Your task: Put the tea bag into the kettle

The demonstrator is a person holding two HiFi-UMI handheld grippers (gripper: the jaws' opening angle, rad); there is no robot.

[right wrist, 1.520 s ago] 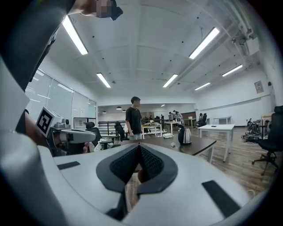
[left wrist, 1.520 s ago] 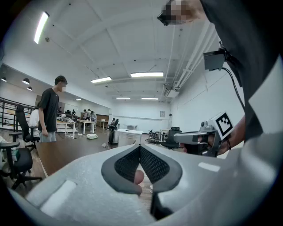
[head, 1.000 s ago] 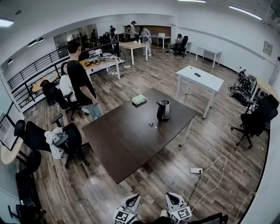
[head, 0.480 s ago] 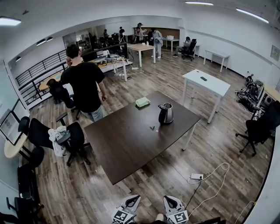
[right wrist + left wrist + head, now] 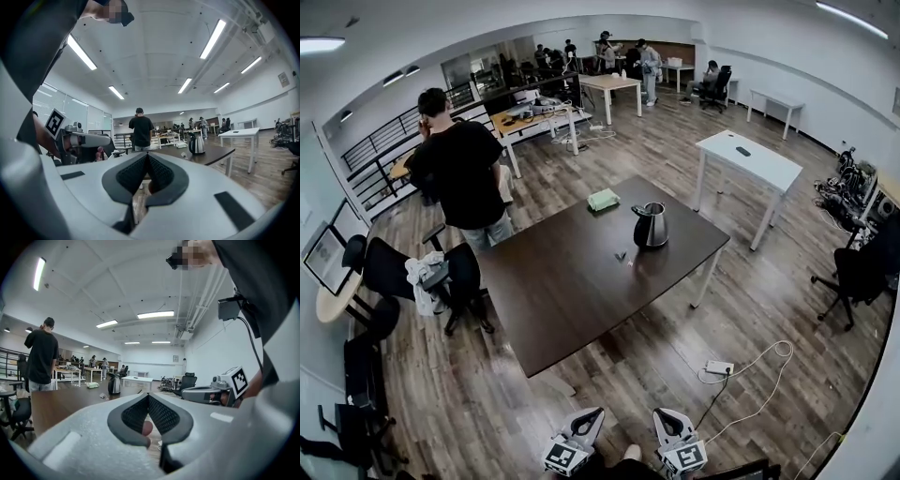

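Note:
A steel kettle (image 5: 652, 226) stands upright toward the far right of the dark brown table (image 5: 562, 291), several steps ahead of me. The small tea bag (image 5: 622, 255) lies on the table just left of the kettle and nearer to me. Both grippers hang low at the bottom edge of the head view, far from the table. My left gripper (image 5: 596, 412) is shut with nothing in it, and so is my right gripper (image 5: 658, 414). The kettle (image 5: 114, 386) and tea bag (image 5: 101, 395) show small in the left gripper view. The right gripper view also shows the kettle (image 5: 196, 144).
A person in a black shirt (image 5: 464, 173) stands by the table's far left corner. A green packet (image 5: 603, 200) lies at the table's far edge. Black office chairs (image 5: 459, 291) stand left, a white table (image 5: 750, 159) right. A power strip (image 5: 719, 367) with cable lies on the floor.
The person in black has stepped left and turned away from the table. My view has shifted slightly; both grippers stay low and shut.

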